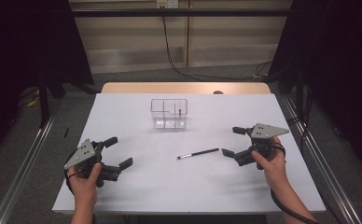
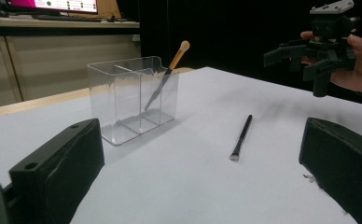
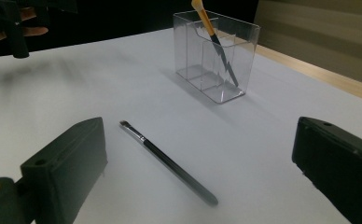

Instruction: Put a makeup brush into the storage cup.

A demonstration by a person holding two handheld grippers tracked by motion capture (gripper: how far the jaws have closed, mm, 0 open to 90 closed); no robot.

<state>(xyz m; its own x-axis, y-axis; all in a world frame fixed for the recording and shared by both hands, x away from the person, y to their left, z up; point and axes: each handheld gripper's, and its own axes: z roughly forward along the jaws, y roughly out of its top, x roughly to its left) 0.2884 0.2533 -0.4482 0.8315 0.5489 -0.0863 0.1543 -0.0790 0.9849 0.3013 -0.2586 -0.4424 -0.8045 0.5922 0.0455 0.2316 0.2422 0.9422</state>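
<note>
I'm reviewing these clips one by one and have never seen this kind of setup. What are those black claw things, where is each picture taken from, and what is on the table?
A person holds a hand-operated two-jaw gripper in each hand: the left gripper and the right gripper. Both are open and hold nothing.

The high view looks down from above the person's side of the white table. The two gripper views come from cameras riding on the grippers, looking out between their own black jaws.

On the table lies a black brush, nearest the right gripper. Farther back stands a clear organizer with compartments; a second, tan-tipped brush leans inside it.
</note>
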